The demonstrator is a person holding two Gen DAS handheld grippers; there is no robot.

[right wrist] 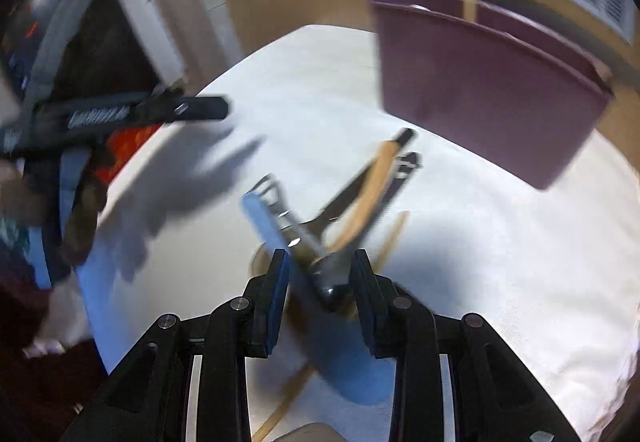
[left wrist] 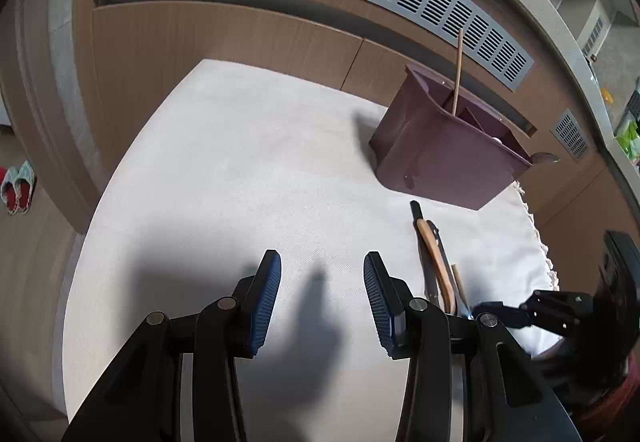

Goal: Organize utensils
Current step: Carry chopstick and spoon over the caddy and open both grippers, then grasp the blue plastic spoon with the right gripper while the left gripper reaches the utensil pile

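The right gripper [right wrist: 320,270], black with blue ribbed pads, hangs low over a crossed pile of loose utensils [right wrist: 352,209] on a white cloth-covered table [right wrist: 500,262]; its jaws stand apart with nothing clamped, straddling the dark rounded end of a metal utensil [right wrist: 330,278] that looks like a spoon or ladle. That right view is motion-blurred, so whether a pad touches the metal cannot be told. The utensil's long axis runs from between the jaws up toward one o'clock, alongside a pale wooden-handled utensil [right wrist: 374,181] and a dark-handled one [right wrist: 402,171]; a thin wooden chopstick [right wrist: 394,238] lies just beside them at two o'clock, and a light blue flat-handled tool [right wrist: 264,222] slants off toward eleven o'clock. The right gripper is clearly the nearer one to the pile. The left gripper [left wrist: 322,284] hovers over bare cloth, jaws wide apart and empty, with the pile to its right at about three o'clock. The maroon plastic utensil caddy [left wrist: 440,157], a rectangular box with inner dividers, stands beyond the pile, at one o'clock from both grippers. One upright wooden chopstick [left wrist: 457,69] sticks out of its left compartment, and a metal spoon end [left wrist: 546,158] pokes over its right edge; anything deeper inside is hidden.
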